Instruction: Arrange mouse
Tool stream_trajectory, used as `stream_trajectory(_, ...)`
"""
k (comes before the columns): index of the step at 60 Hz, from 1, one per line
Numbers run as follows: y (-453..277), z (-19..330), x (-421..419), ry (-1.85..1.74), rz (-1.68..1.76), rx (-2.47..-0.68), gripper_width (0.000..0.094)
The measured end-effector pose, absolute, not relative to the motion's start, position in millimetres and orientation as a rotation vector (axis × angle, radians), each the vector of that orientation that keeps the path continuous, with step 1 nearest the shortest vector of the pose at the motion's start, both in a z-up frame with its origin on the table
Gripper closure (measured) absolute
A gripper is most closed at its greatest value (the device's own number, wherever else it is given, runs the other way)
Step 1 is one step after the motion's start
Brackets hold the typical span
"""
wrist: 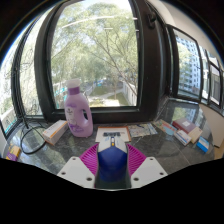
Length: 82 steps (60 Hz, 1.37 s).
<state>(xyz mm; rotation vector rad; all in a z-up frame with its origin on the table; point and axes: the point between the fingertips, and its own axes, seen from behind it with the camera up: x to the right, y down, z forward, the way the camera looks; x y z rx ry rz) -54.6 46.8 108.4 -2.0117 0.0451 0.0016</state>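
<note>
Tongs (112,163) are clamping a blue mouse (112,164), both pink pads (91,156) pressing its sides. Mouse is showing as a rounded, solid blue body filling the gap between the pads, sitting just above a dark glossy desk (60,152) that is reflecting the windows. Desk is running under a big curved window (95,55) with trees and buildings outside. Beyond the tongs, slightly left, a pink detergent bottle (79,111) is standing upright. Left of the bottle a tan box (54,131) is lying flat, and a black cable (30,142) is looping further left. Right of the bottle, flat papers or cards (125,131) are lying, then small mixed boxes (186,130), details too small to tell.
</note>
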Motion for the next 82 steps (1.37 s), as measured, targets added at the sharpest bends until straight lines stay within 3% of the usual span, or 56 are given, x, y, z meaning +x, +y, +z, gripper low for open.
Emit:
stream_trajectory(5, 45.3, 55.8, -71.8, 0.03, 0.032, -2.122, 0.0555)
stream_trajectory(6, 45.5, 32.6, -77.7, 0.02, 0.038, -2.129, 0.055)
stream_trajectory(16, 38.4, -7.3, -89.1, -0.003, 0.004, -2.232, 0.0446)
stream_trajectory(20, 33.7, -11.3, -90.7, 0.008, -0.007, -2.251, 0.0356)
stream_trajectory(26, 26.1, 3.5, -89.6, 0.01, -0.039, -2.245, 0.0069)
stream_trajectory(55, -110.7, 131.3, -102.0, 0.006, -0.097, -2.136, 0.0084)
stream_trajectory(82, -200.4, 174.4, -125.6, -0.044, -0.082, -2.089, 0.0087)
